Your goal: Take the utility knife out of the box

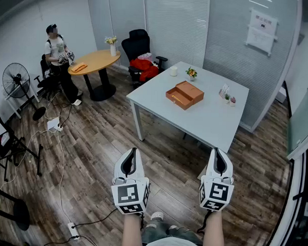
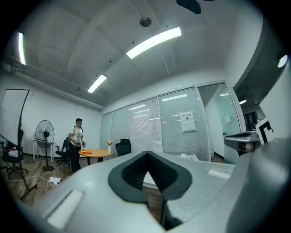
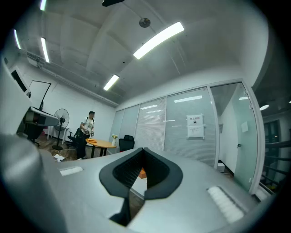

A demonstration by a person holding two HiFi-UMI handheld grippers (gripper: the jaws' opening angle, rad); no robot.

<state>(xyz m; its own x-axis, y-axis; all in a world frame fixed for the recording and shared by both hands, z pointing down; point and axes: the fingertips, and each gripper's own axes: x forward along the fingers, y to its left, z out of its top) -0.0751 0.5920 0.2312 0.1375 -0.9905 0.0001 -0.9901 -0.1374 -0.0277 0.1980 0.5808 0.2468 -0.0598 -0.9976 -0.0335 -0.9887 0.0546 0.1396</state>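
1. Left gripper [image 1: 133, 151]: clenched, tips together, nothing gripped; held level over the wood floor [image 1: 103, 143].
2. Right gripper [image 1: 217, 150]: likewise clenched and empty, level, beside the left one and apart from it.
3. Box [image 1: 184, 95]: orange-brown, lying near the middle of the white table [image 1: 214, 122], well apart from both grippers; glimpsed as an orange speck through the right gripper's jaw opening.
4. Utility knife: not to be made out at this range; cannot tell whether inside the box.
5. Around the box on the table: a white cup [image 1: 173, 70] and a small flower pot [image 1: 191, 73] behind it, small items [image 1: 227, 96] to its right.
6. Between grippers and table: floorboards, then the table's near edge and leg [image 1: 137, 122].
7. Further left: black chair [image 1: 138, 44] with a red bundle [image 1: 145, 67], round wooden table [image 1: 94, 61], a standing person [image 1: 58, 53], a fan [image 1: 16, 81], a power strip [image 1: 53, 124] with cables.
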